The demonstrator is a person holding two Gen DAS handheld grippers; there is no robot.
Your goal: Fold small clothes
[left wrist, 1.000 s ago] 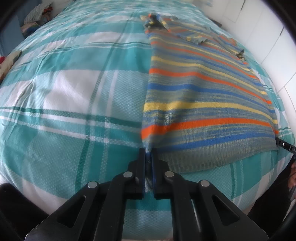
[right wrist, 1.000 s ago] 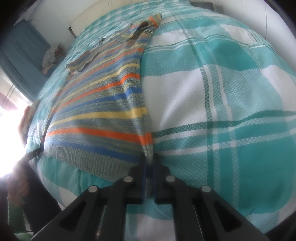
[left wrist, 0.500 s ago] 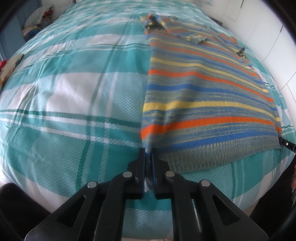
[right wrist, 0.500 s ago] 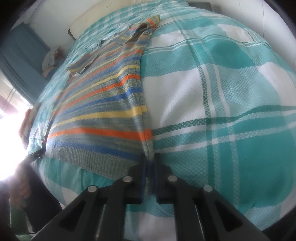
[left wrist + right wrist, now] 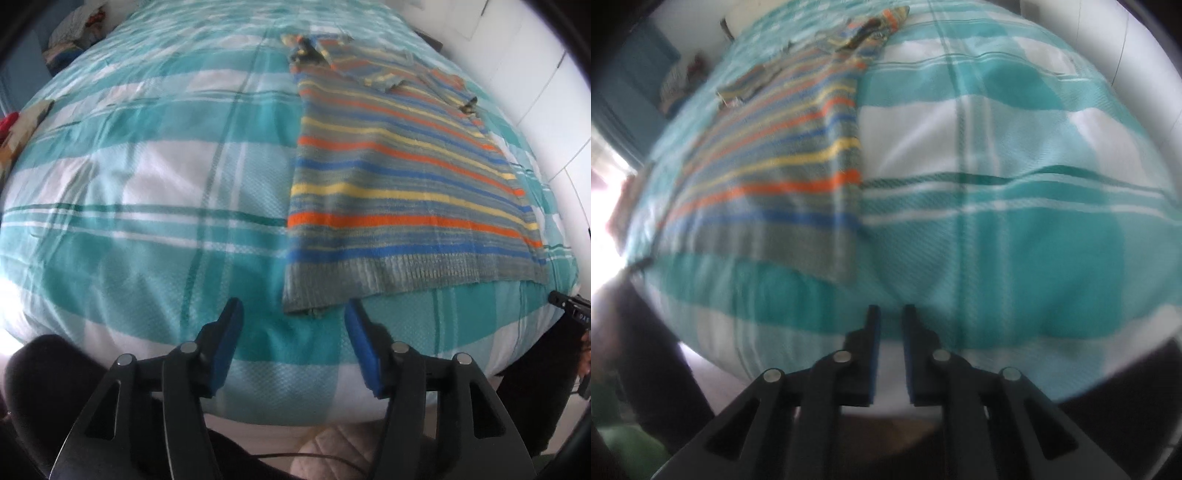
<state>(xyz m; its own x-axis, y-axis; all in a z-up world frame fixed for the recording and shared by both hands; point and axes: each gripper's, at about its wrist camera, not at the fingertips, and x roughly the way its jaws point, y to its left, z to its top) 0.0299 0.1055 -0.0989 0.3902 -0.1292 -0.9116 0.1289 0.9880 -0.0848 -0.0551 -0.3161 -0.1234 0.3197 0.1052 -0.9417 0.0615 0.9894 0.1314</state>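
Striped knitted sweater [image 5: 399, 206] lies flat at twelve o'clock of my opening left gripper [image 5: 291, 314] and eleven o'clock of my opening right gripper [image 5: 890, 314], both empty.

1. The left gripper [image 5: 292, 314] points steeply downward, its jaws opening, already spread wide, with nothing pressed between the blue pads [image 5: 225, 345].
2. The right gripper [image 5: 890, 314] also points steeply down, its jaws opening, parted only narrowly and empty.
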